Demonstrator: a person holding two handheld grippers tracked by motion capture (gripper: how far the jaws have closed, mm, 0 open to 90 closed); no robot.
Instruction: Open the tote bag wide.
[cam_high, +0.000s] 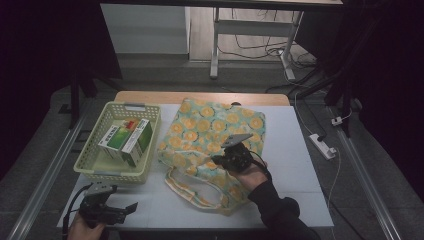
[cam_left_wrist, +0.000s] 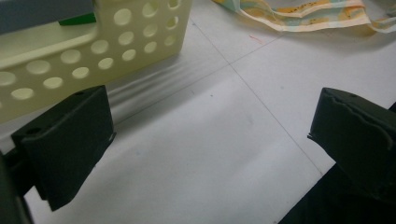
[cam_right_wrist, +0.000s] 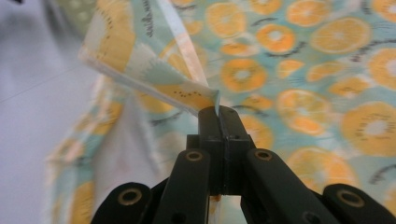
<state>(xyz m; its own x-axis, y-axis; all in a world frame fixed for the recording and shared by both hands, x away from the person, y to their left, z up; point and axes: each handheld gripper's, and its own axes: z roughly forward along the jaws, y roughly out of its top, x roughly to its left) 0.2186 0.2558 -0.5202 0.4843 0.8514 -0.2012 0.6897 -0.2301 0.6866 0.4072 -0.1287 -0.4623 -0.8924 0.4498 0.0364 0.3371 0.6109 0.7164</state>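
A cloth tote bag (cam_high: 215, 127) printed with orange slices lies flat in the middle of the white table (cam_high: 290, 150). My right gripper (cam_high: 216, 162) is over the bag's near part, shut on a fold of the bag's edge (cam_right_wrist: 159, 79) and holding it lifted off the rest of the fabric (cam_right_wrist: 303, 60); the closed jaws meet at the pinched cloth (cam_right_wrist: 218, 112). At the front left corner of the table my left gripper (cam_high: 131, 207) rests low with its jaws wide apart (cam_left_wrist: 210, 130) and bare table between them. A bag handle (cam_left_wrist: 303, 16) lies ahead of it.
A pale yellow perforated basket (cam_high: 92, 152) stands at the left of the table, holding green and white boxes (cam_high: 127, 140); its wall (cam_left_wrist: 70, 60) is close to the left gripper. A power strip (cam_high: 324, 146) lies on the floor to the right. A desk frame (cam_high: 215, 45) stands beyond.
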